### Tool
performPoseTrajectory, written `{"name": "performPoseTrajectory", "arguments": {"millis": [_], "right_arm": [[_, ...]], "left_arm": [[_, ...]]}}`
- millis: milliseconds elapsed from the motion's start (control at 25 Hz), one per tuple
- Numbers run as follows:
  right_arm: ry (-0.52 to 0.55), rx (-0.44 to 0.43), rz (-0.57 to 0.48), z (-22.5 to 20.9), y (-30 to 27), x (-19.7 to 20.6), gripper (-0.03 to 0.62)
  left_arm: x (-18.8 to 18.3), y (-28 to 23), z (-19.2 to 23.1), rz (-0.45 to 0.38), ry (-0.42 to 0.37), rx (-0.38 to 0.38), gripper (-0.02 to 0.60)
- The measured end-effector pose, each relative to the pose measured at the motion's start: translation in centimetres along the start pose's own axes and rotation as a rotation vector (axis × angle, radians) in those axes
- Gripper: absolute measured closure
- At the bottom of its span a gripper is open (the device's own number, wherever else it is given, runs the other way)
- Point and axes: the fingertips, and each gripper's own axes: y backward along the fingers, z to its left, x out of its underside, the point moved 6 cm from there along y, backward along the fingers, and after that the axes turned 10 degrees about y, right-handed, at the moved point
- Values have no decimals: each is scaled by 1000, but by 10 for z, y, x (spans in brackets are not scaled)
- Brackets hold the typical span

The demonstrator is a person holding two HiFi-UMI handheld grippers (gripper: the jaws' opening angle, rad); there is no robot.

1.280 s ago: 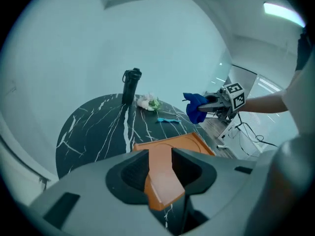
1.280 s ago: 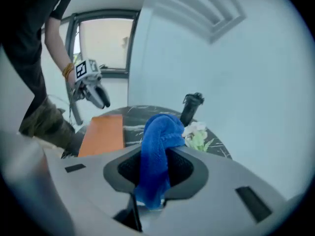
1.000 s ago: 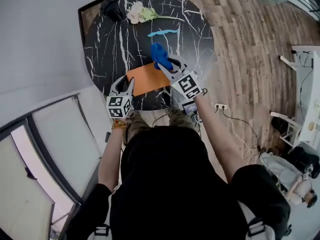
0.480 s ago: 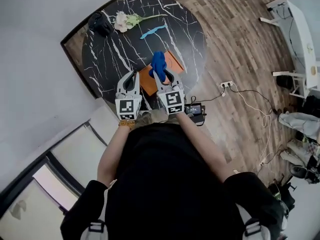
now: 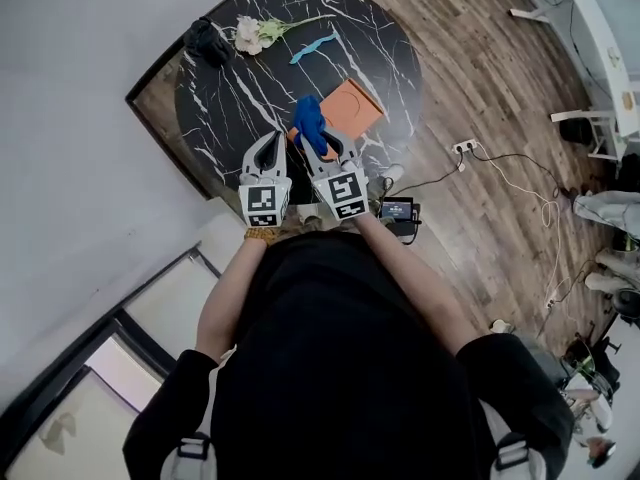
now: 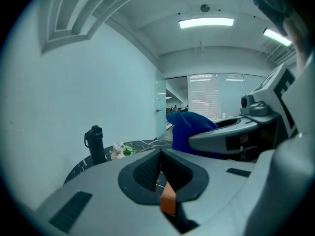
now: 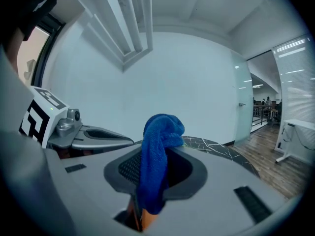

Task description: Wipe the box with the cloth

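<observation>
a round black marble table fills the far part of the head view, with wood floor to its right. a flat orange box lies on the table's near right part. the two grippers stand side by side at the near edge. the left gripper, near and left of the box, has its jaws clenched together; an orange sliver shows low in the gap, possibly the box beyond. the right gripper grasps a blue cloth, its jaws having just been closing on it, and the cloth bunches up over the box's near left edge. at the far side sit a black bottle, flowers and a pale blue strip.
</observation>
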Motion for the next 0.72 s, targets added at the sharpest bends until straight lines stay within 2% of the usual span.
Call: {"name": "performPoseTrajectory", "arguments": {"millis": [160, 720], "right_arm": [[-1, 6, 7, 6, -1, -2, 510], [39, -25, 19, 4, -3, -3, 510]], "left_arm": [[2, 8, 3, -8, 7, 14, 575], [1, 8, 9, -27, 16, -28, 575]]}}
